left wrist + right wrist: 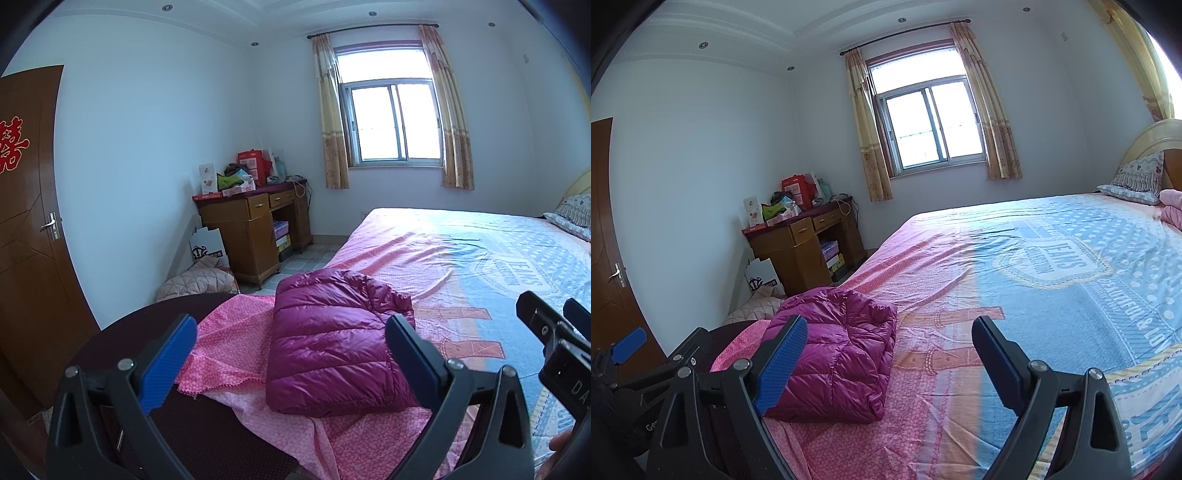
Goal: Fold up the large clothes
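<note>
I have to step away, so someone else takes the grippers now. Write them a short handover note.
Left gripper: open, empty, above the bed's near edge, the jacket ahead of it.
Right gripper: open, empty, over the bedsheet to the jacket's right.
Purple puffer jacket: lies folded into a compact bundle at the bed's near corner, on the pink part of the sheet; neither gripper touches it.
Done: the jacket looks folded.
Left: probably only tidying or moving the bundle; no other unfolded garment lies on the bed.
</note>
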`<act>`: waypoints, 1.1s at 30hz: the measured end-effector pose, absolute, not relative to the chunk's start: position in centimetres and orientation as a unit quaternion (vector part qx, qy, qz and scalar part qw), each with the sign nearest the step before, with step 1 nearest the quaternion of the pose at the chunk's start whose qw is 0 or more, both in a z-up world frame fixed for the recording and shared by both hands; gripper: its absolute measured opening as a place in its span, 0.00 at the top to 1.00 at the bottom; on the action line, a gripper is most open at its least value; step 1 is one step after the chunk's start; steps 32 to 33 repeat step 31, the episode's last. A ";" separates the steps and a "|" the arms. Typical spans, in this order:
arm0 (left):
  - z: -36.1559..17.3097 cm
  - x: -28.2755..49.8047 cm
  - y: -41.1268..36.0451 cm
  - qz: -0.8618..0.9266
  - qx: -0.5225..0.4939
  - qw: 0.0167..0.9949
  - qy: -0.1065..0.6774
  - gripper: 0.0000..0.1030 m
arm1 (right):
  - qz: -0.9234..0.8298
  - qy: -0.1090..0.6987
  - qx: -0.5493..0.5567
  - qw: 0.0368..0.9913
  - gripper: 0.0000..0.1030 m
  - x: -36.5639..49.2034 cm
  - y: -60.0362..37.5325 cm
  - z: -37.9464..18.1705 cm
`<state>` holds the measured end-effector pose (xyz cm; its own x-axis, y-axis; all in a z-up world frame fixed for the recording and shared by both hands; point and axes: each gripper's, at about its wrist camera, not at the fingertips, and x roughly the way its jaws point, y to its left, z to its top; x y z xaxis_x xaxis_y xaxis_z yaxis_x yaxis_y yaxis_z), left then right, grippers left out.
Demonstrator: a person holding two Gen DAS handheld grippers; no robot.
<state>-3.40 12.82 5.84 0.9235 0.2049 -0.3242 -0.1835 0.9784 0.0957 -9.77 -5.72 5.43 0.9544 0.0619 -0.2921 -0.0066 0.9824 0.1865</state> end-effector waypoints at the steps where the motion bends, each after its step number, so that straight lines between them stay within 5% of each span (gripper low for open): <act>1: 5.8 -3.4 12.8 0.098 0.032 0.980 0.169 0.00 | 0.017 0.150 0.092 0.984 0.12 -9.8 -5.7 5.4; 33: 4.9 -1.1 15.0 0.094 0.007 0.970 0.223 0.00 | 0.019 0.168 0.098 0.981 0.12 -8.8 -5.7 4.6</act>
